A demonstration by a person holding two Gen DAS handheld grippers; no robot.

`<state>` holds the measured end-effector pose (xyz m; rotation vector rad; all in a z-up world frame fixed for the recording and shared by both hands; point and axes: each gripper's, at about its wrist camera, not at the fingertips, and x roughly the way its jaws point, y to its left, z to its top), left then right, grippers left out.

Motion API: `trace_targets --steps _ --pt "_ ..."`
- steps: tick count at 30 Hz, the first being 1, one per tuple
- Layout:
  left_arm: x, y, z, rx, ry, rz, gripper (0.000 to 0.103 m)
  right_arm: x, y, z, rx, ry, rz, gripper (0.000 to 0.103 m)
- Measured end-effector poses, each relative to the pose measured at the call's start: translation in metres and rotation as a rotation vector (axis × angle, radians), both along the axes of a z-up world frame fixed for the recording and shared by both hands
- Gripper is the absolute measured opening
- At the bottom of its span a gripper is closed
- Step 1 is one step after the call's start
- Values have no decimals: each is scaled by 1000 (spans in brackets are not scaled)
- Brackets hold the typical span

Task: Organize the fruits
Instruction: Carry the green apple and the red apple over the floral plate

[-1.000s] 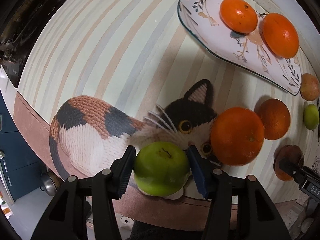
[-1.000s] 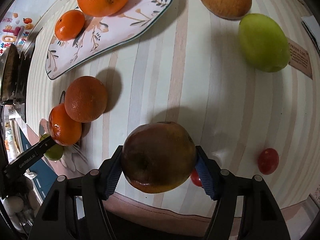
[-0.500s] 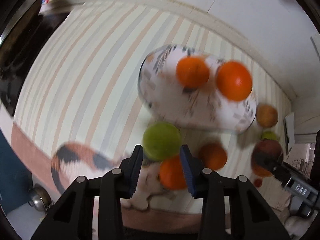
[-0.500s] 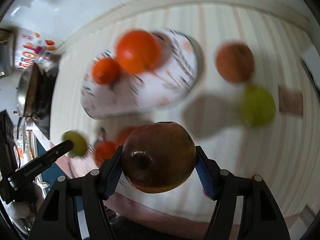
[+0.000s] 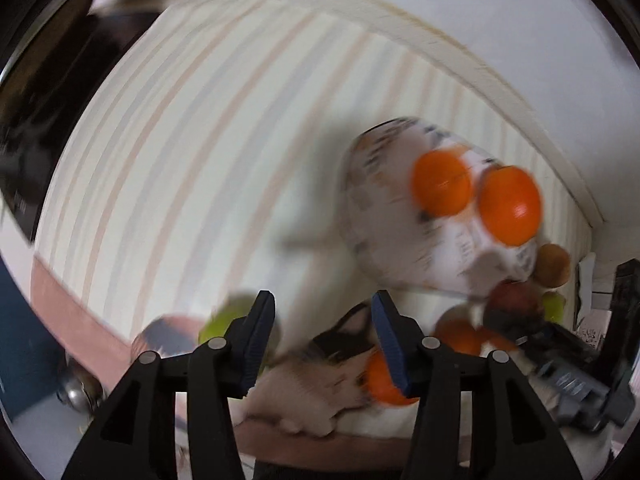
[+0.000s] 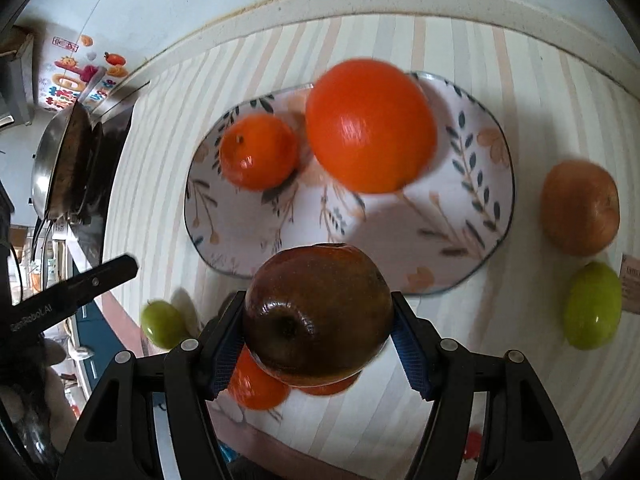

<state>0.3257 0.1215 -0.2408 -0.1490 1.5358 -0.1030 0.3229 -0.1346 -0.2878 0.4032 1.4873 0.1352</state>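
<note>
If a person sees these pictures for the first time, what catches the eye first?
First the dark red apple, clamped in the right gripper just in front of the flowered plate. Next, two bright oranges on that plate: a big orange and a small orange to its left. The left gripper is open and holds nothing.

Home kitchen; pan (image 6: 60,160) on stove (image 6: 108,152).
</note>
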Motion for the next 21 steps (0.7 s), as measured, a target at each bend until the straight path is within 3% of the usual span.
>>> trace_targets --steps 5,7,10,14,21 --pt "-29 49 -23 24 59 110 50 -11 0 -2 12 14 7 70" --pt "-31 59 -17 85 -20 138 63 -14 0 -3 15 19 14 70" --pt "-23 71 -28 98 13 175 67 -12 6 -2 5 14 28 70" --pt "-16 86 -28 170 -21 193 67 -11 11 3 1 0 42 70" --pt "-8 132 -40 230 20 243 67 -11 19 12 9 -16 52 70"
